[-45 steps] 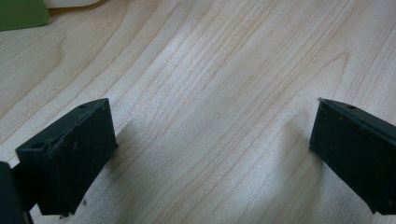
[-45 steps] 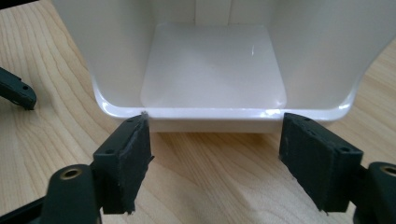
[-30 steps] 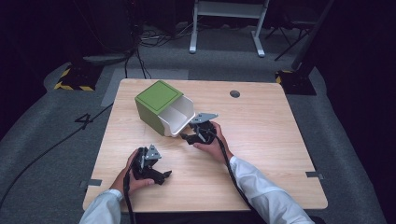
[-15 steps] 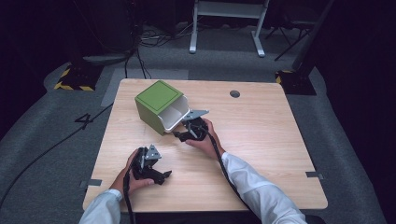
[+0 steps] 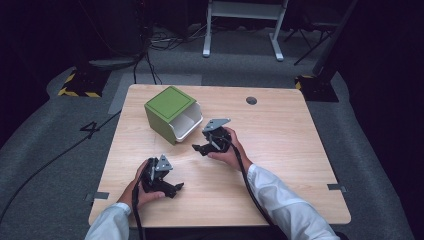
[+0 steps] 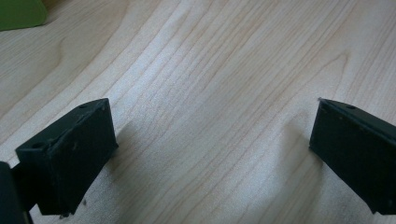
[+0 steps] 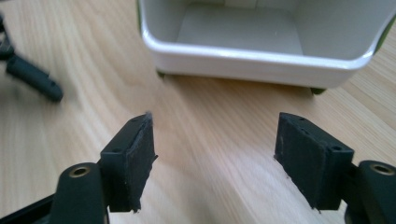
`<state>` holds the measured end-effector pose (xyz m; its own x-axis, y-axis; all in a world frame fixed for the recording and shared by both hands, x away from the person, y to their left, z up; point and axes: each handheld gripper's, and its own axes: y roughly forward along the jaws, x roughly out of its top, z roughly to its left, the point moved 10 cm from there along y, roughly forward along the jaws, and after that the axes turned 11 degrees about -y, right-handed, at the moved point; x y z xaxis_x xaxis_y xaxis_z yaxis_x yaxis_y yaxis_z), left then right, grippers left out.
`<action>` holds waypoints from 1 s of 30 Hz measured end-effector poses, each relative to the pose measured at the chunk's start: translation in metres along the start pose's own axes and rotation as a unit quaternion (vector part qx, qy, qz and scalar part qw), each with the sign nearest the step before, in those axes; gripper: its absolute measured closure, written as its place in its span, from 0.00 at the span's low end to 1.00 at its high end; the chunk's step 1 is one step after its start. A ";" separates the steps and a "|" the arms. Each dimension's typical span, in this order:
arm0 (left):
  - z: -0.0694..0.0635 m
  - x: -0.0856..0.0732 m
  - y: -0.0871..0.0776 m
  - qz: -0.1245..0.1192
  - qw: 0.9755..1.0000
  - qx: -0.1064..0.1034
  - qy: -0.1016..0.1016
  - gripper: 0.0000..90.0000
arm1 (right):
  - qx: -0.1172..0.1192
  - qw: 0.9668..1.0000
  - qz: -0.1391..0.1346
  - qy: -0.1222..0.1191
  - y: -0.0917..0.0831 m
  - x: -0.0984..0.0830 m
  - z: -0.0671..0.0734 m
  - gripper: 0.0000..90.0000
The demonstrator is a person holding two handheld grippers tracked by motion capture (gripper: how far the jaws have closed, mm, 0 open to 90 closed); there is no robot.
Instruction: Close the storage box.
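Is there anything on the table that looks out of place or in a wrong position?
Yes. The green box lies on its side on the wooden table, its white, empty inside facing the open right gripper. Nothing looks spilled or damaged.

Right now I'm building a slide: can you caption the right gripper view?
Open right tongs face the white opening of a green box lying on its side on the wooden table.

Table (image 5: 280, 130) pale matt woodgrain; bin (image 7: 261, 51) glossy white plastic inside, green outside
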<state>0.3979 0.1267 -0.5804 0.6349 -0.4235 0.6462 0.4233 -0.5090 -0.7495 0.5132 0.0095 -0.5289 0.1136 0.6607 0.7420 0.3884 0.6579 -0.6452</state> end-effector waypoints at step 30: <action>0.000 0.000 0.000 -0.001 1.000 0.003 -0.003 0.01 | -0.043 0.993 0.095 -0.062 -0.128 -0.114 -0.011 0.22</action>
<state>0.3980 0.1266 -0.5804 0.6378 -0.4184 0.6467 0.4281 -0.5054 -0.7492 0.4611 -0.1541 -0.5292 0.0803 0.8136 0.5759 0.4476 0.4868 -0.7502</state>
